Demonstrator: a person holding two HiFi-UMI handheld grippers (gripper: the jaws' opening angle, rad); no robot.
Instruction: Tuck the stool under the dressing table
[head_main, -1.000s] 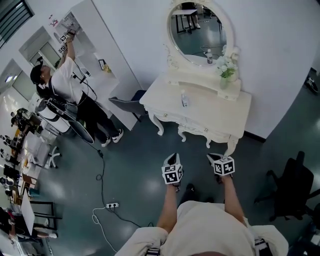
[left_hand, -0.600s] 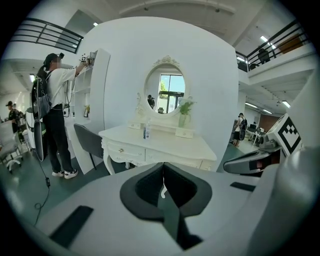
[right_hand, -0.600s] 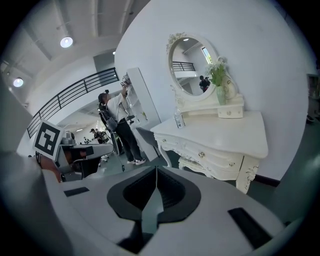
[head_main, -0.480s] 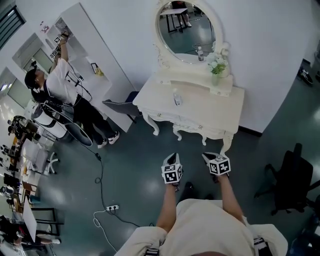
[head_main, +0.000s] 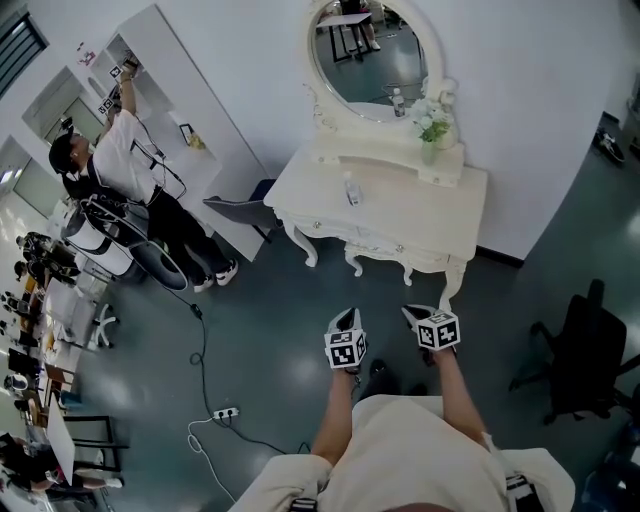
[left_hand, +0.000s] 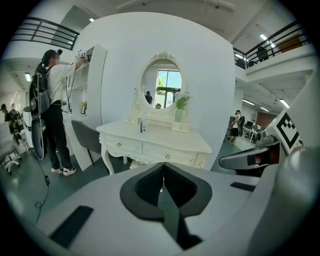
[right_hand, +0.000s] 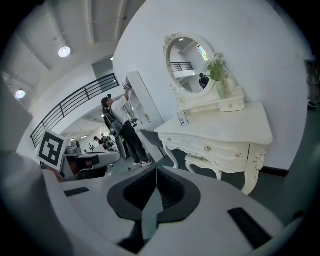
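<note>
Both padded tongs are pressed together on nothing. The left tongs (head_main: 345, 316) and the right tongs (head_main: 414, 314) hover side by side over the glossy grey-green floor (head_main: 270, 340), near the front of the white desk (head_main: 400, 210) with its carved, curving legs. The matching white stool (right_hand: 202, 162) sits beneath the desk, scrolled legs showing below the drawers. An oval mirror (head_main: 372, 55) in an ornate frame rises at the desk's far edge.

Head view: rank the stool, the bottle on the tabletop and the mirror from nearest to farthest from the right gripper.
From the right gripper:
1. Stool, under the dressing table, at its front edge.
2. Bottle, middle of its top.
3. Mirror, upright at its back.
</note>
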